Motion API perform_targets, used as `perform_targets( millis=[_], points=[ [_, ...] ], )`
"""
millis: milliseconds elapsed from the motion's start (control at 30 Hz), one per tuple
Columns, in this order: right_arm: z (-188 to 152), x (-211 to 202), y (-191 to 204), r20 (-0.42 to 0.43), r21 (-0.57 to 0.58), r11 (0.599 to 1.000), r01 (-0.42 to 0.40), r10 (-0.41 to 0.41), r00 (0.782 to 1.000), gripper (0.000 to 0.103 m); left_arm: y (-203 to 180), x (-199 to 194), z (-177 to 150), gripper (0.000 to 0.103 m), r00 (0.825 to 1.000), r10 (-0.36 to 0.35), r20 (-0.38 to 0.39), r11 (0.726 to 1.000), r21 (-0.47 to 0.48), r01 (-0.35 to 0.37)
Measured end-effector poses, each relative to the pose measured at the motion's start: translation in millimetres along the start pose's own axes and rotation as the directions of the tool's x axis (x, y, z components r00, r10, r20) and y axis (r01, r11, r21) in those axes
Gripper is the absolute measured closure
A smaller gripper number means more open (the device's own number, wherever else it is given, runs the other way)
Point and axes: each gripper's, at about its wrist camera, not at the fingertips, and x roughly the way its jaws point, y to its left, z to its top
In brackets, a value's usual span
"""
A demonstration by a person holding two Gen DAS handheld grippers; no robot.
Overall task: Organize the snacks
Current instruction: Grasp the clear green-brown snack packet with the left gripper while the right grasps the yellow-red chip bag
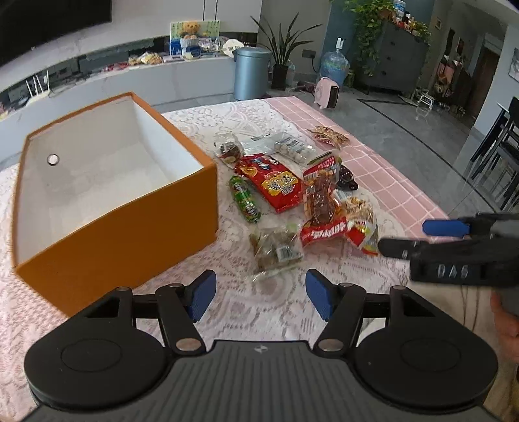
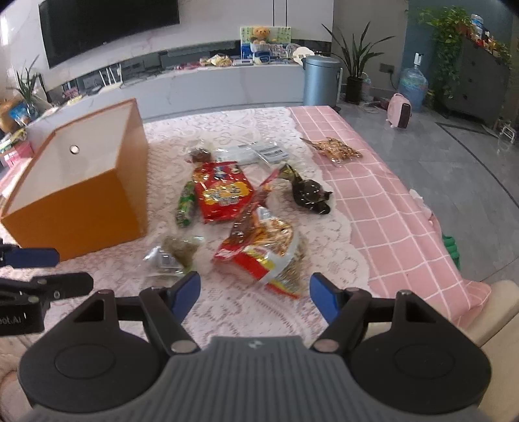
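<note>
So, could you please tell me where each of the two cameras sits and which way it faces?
Left wrist: on the left gripper, angled down over the table at the orange box and snack pile; its own open fingers show, plus the right gripper and a hand.
Right wrist: on the right gripper, angled down at the red and gold packet; its open fingers and the left gripper show.
Shared: box, red snack bag, green roll.

This is a home living room. Beyond the hand-held gripper a long white media console (image 2: 227, 81) runs under a wall-mounted television (image 2: 107, 26), with potted plants (image 2: 355, 61), a water dispenser jug (image 2: 412, 84) and a pedal bin (image 2: 321, 79) on grey floor tiles (image 2: 454, 168).
</note>
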Motion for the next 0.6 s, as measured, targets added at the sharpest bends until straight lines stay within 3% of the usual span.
perform_targets(
  millis=[167, 433, 600],
  points=[
    [9, 25, -4, -0.06, -0.076, 0.996, 0.054, -0.059, 0.996, 0.029, -7, 22, 17, 0.029, 1.0, -0.005, -0.029, 1.0, -0.001, 0.005],
    [25, 63, -4, -0.115, -0.174, 0.984, 0.027, -0.048, 0.992, 0.026, -17, 64, 33, 0.029, 0.996, 0.007, -0.092, 1.0, 0.013, -0.006],
    [28, 87, -13, -0.179, -0.122, 0.992, -0.033, 0.011, 0.984, 0.036, -15, 87, 35, 0.029, 0.99, 0.038, -0.133, 0.999, -0.001, -0.039]
  ],
)
